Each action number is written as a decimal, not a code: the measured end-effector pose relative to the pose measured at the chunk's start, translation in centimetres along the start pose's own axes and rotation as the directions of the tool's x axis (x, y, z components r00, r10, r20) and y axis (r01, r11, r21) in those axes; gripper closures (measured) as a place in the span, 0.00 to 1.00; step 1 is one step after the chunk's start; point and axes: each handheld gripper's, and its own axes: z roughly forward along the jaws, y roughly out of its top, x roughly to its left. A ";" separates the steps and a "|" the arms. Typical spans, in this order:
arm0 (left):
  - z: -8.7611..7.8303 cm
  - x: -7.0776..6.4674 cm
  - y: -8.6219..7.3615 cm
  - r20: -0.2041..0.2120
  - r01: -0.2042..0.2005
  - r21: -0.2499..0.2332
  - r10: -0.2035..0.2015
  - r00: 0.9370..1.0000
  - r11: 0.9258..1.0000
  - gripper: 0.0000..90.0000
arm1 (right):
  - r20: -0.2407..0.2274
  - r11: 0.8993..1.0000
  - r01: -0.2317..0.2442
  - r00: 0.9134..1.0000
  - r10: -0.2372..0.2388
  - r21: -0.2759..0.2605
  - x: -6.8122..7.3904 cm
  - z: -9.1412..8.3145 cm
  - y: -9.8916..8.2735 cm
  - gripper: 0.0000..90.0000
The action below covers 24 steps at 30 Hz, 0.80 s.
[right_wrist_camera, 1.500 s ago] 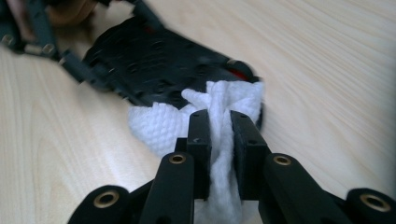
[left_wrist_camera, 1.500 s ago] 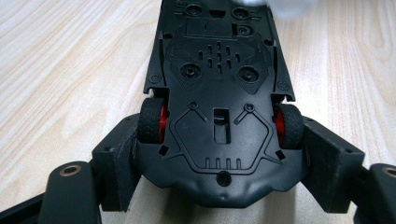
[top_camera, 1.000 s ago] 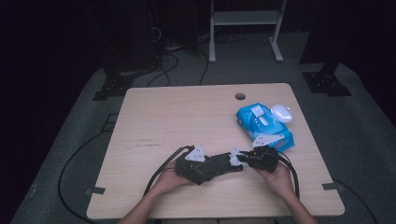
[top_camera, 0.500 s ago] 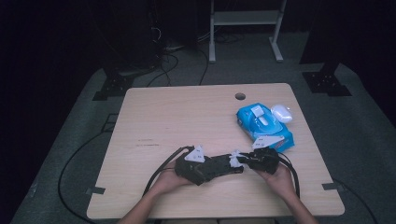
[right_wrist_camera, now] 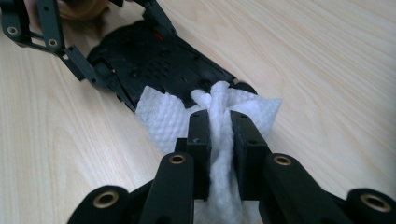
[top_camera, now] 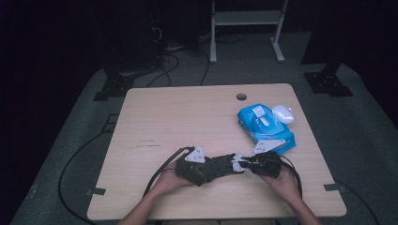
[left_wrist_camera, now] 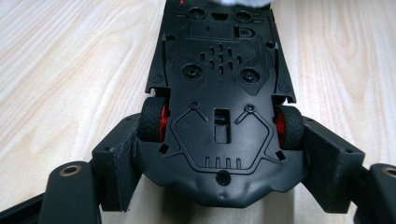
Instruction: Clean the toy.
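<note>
While the high view sets both hands low at the near edge of the counter [top_camera: 187, 117], the left gripper [top_camera: 199, 166] and the right gripper [top_camera: 263, 161] meet nose to nose over a dark toy car [top_camera: 218, 166] lying between them. From up there the car is little more than a black shape with a white scrap at its right end.

Seen from the left gripper view, the toy car [left_wrist_camera: 219, 93] lies belly up: a black underside with screw holes and a slotted grille, and red-hubbed wheels on either side. The left gripper [left_wrist_camera: 219, 154] has its jaws spread wide and clamped on the car's near end, one pad against each wheel.

Looking along the right gripper [right_wrist_camera: 219, 135], its view shows jaws drawn nearly together, pinching a bunched white wipe [right_wrist_camera: 187, 116]. The wipe's loose end fans out and rests on the far end of the car's underside, with the left gripper's jaws visible beyond.

Back in the high view alone, a blue wipes pack [top_camera: 263, 126] lies on the right of the counter, with a small white object [top_camera: 283, 113] touching its far end.
</note>
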 end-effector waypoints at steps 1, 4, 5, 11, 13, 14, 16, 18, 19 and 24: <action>0.0 -0.1 0.0 0.002 -0.001 0.000 0.001 1.000 1.000 0.26 | -0.006 1.000 -0.001 1.000 0.001 -0.008 0.1 0.1 0.1 0.87; 0.2 -0.3 0.1 0.019 -0.023 -0.001 0.023 1.000 1.000 0.26 | -0.010 0.999 -0.023 1.000 0.022 -0.046 -0.2 0.8 0.7 0.87; 0.3 -0.4 0.2 0.020 -0.024 -0.004 0.024 1.000 1.000 0.26 | 0.010 0.998 -0.020 1.000 0.021 -0.051 -0.4 0.9 0.8 0.87; 0.0 0.1 0.1 0.011 -0.001 0.003 0.001 1.000 1.000 0.26 | 0.014 0.996 -0.077 0.997 0.078 -0.051 -2.0 0.8 0.3 0.87; 0.0 0.1 0.1 0.009 0.002 0.001 -0.002 1.000 1.000 0.26 | -0.021 0.996 -0.080 0.997 0.080 -0.031 -1.8 0.6 0.2 0.87; 0.0 0.2 0.0 0.008 0.006 -0.001 -0.006 1.000 1.000 0.26 | -0.022 0.998 -0.055 0.998 0.055 -0.017 -1.3 0.5 0.1 0.87; -0.1 0.2 0.0 0.001 0.003 0.004 -0.003 1.000 1.000 0.26 | -0.028 1.000 -0.024 0.999 0.024 -0.003 -0.6 0.2 0.1 0.87; -0.1 0.2 0.0 -0.001 0.005 0.006 -0.005 1.000 1.000 0.26 | -0.028 1.000 -0.009 1.000 0.009 -0.001 -0.1 0.1 0.2 0.87; -0.1 0.2 0.0 -0.001 0.005 0.006 -0.005 1.000 1.000 0.26 | -0.029 1.000 0.003 1.000 -0.002 0.002 0.1 0.2 0.3 0.87; 0.1 0.2 0.1 -0.002 0.016 -0.007 -0.016 1.000 1.000 0.26 | -0.059 1.000 -0.018 0.998 0.018 -0.009 0.4 1.0 0.9 0.88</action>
